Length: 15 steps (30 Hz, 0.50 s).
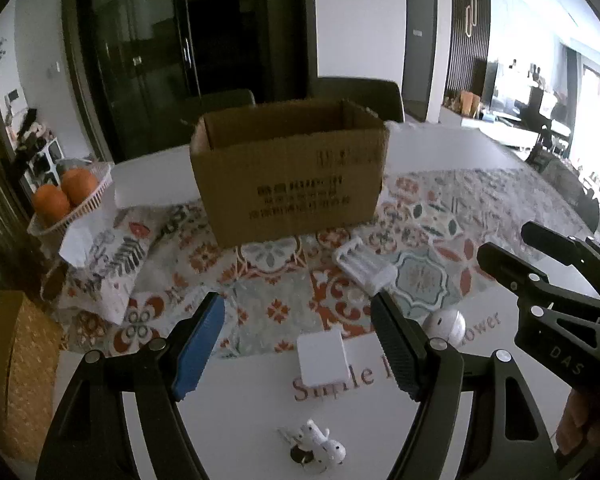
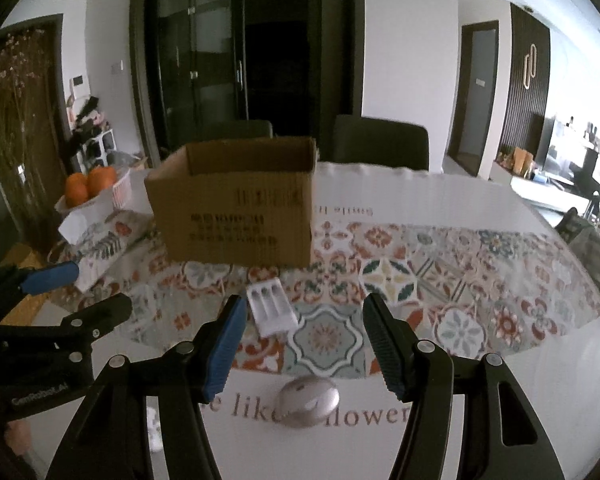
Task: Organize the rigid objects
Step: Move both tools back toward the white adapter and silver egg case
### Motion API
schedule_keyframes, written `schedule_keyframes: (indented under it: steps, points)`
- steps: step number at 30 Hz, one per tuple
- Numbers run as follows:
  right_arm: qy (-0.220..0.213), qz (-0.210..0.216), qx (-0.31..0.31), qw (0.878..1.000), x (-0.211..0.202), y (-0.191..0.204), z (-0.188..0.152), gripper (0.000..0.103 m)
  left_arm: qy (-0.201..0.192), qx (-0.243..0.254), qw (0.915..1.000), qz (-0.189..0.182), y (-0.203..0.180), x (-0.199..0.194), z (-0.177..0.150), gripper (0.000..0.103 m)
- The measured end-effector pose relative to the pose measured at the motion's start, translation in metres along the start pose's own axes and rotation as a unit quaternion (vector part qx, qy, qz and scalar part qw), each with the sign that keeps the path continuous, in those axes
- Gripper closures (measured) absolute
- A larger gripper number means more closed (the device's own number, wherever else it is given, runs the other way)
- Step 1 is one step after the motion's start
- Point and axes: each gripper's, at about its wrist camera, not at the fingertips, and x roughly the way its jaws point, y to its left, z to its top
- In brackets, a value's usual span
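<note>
Now we reach: left tongs (image 1: 298, 344) gape over the white cube (image 1: 322, 356), right tongs (image 2: 304, 344) gape over what looks like a mouse (image 2: 309, 400); next, closing, then the cardboard box (image 1: 288, 172).

Each camera sat just behind its own hand-held gripper, looking forward and down along the two fingers at the bench (image 1: 440, 148) from close by. The left view faced the open cardboard box (image 1: 290, 178) nearly head-on; the right view (set further right) saw that box (image 2: 236, 210) left of centre. Both shared the patterned cloth (image 1: 268, 280), the fruit basket (image 1: 88, 200), the dark cabinet behind, and each caught the other hand-held gripper at its edge.
</note>
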Motion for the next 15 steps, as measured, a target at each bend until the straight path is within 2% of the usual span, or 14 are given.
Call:
schedule_keyframes:
  steps: [13,15]
  points:
    - [0.069,0.011,0.008,0.998,0.027,-0.007,-0.043,0.041,0.067,0.008,0.9977,-0.007,-0.011,0.038,-0.034,0.028]
    - [0.077,0.011,0.007,0.997,0.032,-0.007,-0.047,0.037,0.073,0.004,0.9972,-0.014,-0.011,0.043,-0.037,0.028]
